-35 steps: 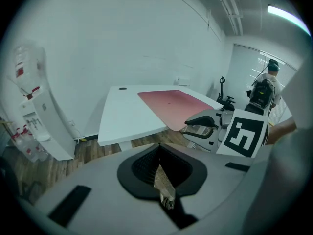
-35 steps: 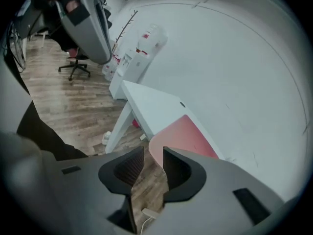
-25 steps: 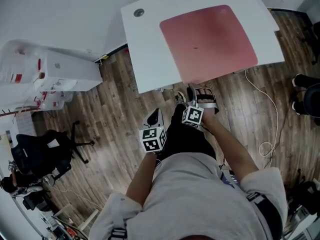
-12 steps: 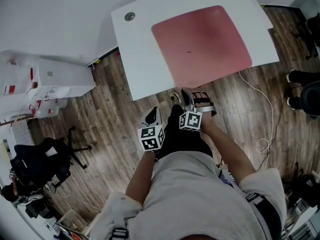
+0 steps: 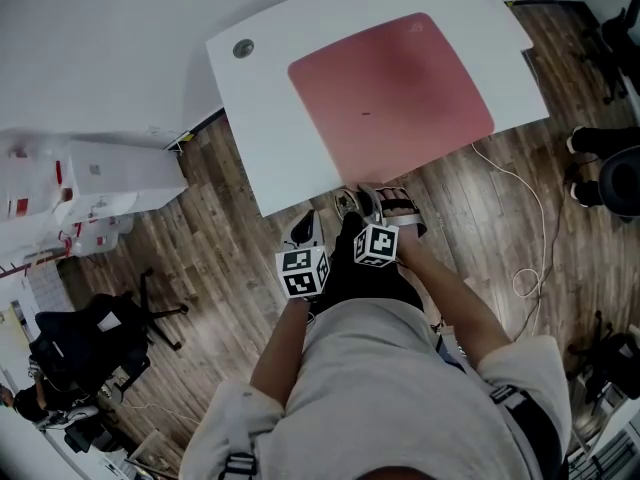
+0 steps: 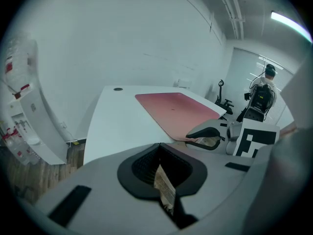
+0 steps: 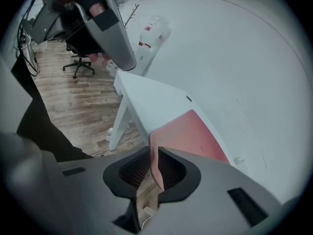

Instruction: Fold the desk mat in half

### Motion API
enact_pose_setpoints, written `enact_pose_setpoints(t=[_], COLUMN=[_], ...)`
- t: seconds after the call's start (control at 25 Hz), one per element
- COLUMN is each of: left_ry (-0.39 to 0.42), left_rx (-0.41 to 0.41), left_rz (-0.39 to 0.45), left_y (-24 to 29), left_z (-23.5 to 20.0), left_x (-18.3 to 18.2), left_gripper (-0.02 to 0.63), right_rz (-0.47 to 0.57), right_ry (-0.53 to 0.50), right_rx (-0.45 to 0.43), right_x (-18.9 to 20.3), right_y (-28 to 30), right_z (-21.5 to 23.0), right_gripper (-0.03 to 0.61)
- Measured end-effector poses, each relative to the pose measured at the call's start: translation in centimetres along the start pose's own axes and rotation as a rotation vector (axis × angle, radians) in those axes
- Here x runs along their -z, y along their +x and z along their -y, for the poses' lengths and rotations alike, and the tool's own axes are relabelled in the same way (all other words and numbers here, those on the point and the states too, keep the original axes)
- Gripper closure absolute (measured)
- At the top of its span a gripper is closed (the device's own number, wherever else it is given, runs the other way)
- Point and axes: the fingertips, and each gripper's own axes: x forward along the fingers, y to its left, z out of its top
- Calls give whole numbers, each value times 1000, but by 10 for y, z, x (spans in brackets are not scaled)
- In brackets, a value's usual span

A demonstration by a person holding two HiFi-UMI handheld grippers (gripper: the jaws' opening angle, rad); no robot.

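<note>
While the mat [image 5: 390,93] lies flat on the table [image 5: 260,138], not yet folded, the right claw [image 7: 152,153] has just closed on its near edge, and the left claw [image 6: 159,148] is closed, empty.

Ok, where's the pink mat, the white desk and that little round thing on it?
desk mat [image 5: 390,93], head view, middle of its pink top.
white desk [image 5: 270,128], head view, bare top left of the mat.
round cap [image 5: 243,47], head view, its centre.

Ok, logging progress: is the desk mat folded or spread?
Spread: the desk mat lies flat, one layer, on the desk; the right gripper, jaws just closed, pinches its near edge.
</note>
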Motion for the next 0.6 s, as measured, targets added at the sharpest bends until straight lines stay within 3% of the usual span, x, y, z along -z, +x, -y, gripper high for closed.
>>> enact_pose_setpoints(t=[0.16,0.6], left_ry=[-2,10], left_rx=[-2,50], left_rz=[-1,15], left_y=[4,34], left_z=[-3,3], left_x=[-2,-31], left_gripper=[601,603], right_rz=[14,30], right_ry=[-13,92], right_rx=[28,63], right_x=[-1,-7], right_y=[-2,-13], right_z=[7,68], right_gripper=[528,531])
